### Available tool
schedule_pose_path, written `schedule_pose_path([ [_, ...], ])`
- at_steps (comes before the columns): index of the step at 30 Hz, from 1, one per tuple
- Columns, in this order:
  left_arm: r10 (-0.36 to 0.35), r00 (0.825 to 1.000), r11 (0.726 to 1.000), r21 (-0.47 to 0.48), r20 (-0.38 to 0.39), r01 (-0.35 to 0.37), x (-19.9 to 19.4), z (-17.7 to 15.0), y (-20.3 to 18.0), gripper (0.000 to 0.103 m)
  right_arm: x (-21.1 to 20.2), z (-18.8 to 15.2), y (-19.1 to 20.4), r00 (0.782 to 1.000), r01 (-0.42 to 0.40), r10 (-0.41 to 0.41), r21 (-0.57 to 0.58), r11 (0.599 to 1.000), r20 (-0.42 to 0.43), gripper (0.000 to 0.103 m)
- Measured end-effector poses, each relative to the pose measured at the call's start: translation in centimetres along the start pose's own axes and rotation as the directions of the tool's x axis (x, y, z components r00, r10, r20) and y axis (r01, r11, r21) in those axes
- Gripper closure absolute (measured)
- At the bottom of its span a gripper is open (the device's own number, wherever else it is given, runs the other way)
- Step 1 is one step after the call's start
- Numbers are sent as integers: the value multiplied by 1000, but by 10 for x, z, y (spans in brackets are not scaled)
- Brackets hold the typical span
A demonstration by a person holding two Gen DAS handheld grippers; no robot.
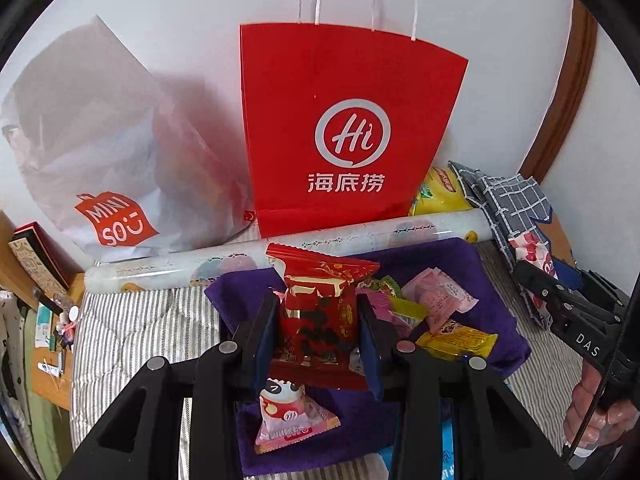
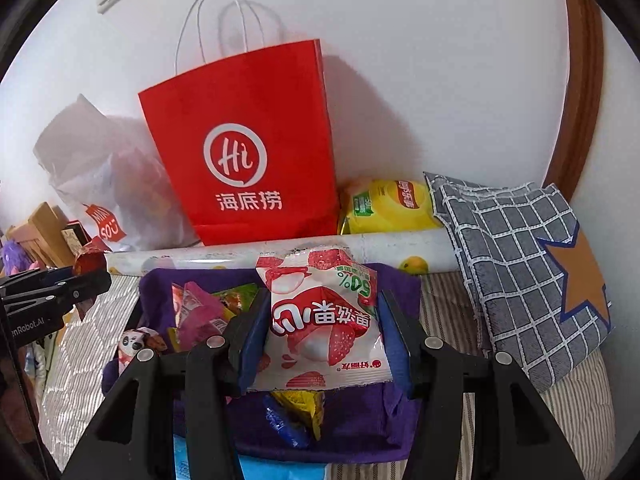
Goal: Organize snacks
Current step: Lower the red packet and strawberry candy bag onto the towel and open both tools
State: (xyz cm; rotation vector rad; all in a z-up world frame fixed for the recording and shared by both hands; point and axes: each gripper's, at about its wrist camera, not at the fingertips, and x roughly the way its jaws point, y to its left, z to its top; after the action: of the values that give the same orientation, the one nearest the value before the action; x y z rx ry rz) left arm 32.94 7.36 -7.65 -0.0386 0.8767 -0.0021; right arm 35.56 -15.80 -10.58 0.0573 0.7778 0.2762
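Striped bed [image 1: 132, 320] carries purple cloth [image 1: 460, 264], apparently.

Red-and-gold snack packet [image 1: 320, 316] held upright above the purple cloth [image 1: 480, 264]; white lychee-print packet [image 2: 320, 320] likewise held over it.

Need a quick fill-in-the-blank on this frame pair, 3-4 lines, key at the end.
1. The left gripper is shut on a ____ snack packet printed with gold.
2. The right gripper holds a white packet printed with pink and red ____.
3. The loose snacks lie on a ____ cloth.
4. The red paper bag stands upright against the ____.

Missing words: red; fruit; purple; wall
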Motion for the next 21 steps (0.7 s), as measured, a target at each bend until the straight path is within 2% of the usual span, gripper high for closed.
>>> schedule_pose_path([
  [21,-2,994,999,-39,-112,-3,52,-5,19,68,50,-16,-12,993,-4,5,7,1000,-119,50],
])
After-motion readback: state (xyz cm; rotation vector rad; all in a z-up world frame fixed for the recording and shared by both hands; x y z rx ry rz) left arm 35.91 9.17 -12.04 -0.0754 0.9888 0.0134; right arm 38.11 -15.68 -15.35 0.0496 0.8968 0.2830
